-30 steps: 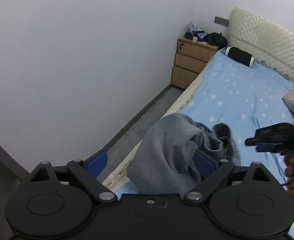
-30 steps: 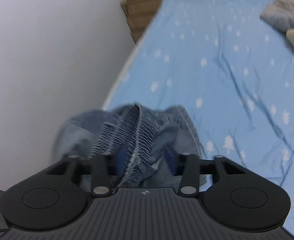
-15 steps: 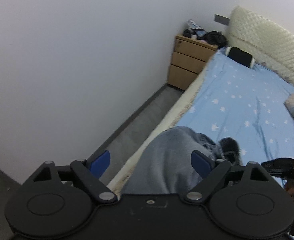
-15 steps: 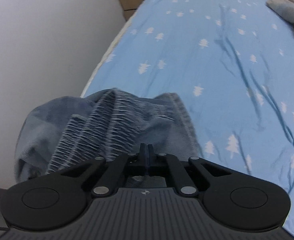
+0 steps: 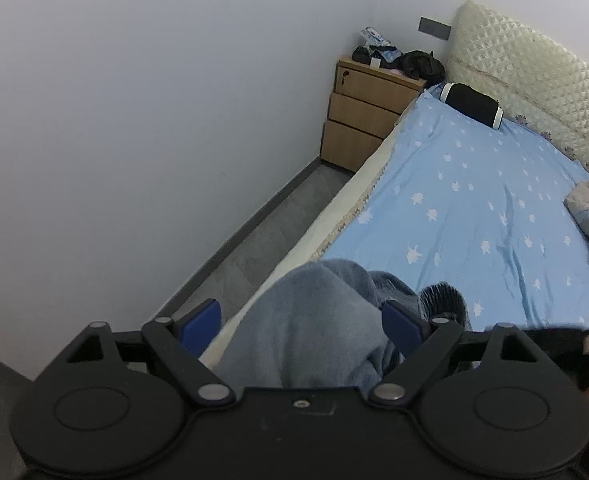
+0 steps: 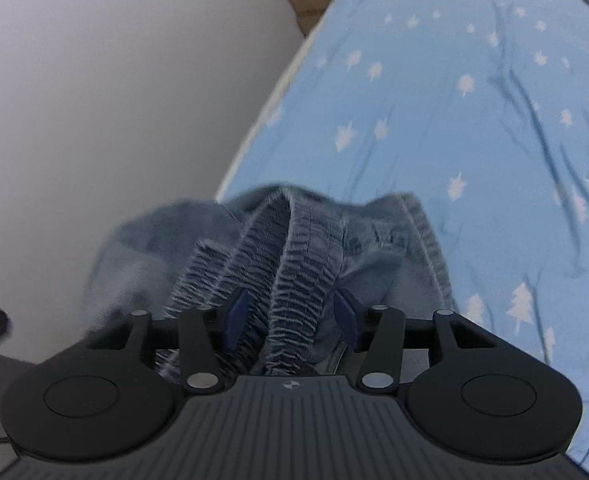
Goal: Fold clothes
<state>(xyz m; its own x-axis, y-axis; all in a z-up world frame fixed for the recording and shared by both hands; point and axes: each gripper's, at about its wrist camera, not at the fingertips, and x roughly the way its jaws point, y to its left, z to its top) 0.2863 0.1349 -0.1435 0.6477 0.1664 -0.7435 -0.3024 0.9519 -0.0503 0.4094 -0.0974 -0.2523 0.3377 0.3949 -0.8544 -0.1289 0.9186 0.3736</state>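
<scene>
Guessing the denim garment [image 6: 294, 248] slumps off the bed edge [image 5: 326, 216], since the right gripper [image 6: 290, 316] jaws have just reopened loosely around its waistband and the left gripper [image 5: 302, 320] jaws, closing a bit, aren't pinching anything yet.

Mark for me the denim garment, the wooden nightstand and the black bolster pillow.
denim garment [image 6: 294, 256]: right wrist view, on its gathered elastic waistband.
wooden nightstand [image 5: 364, 114]: left wrist view, on the middle drawer front.
black bolster pillow [image 5: 472, 102]: left wrist view, on its black middle, at the head of the bed.
</scene>
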